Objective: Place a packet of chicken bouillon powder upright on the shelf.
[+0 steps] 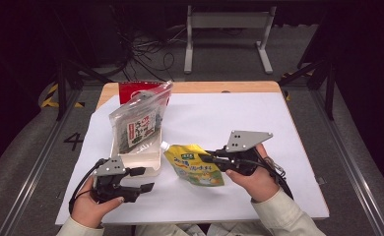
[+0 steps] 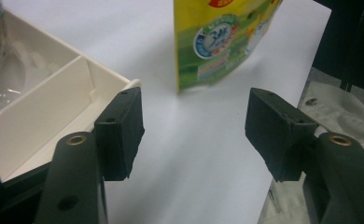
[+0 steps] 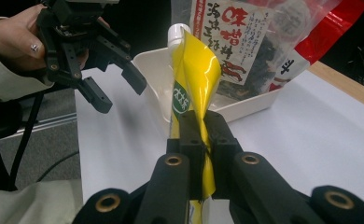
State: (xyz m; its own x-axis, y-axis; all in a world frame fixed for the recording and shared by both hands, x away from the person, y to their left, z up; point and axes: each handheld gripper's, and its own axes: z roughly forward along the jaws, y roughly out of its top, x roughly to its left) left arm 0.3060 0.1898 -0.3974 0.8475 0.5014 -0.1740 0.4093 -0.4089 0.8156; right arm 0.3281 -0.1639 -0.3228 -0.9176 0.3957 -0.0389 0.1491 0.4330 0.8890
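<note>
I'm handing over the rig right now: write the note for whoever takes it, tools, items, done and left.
Right tool: shut on the yellow-green spouted refill pouch, lifted beside the tray.
Left tool: open, holding nothing, next to the cream plastic divided tray.
Clear bag of dark dried seaweed already stands in the tray.
Done: pouch gripped.
Left, probably: set the pouch in the tray's free compartment and release.
</note>
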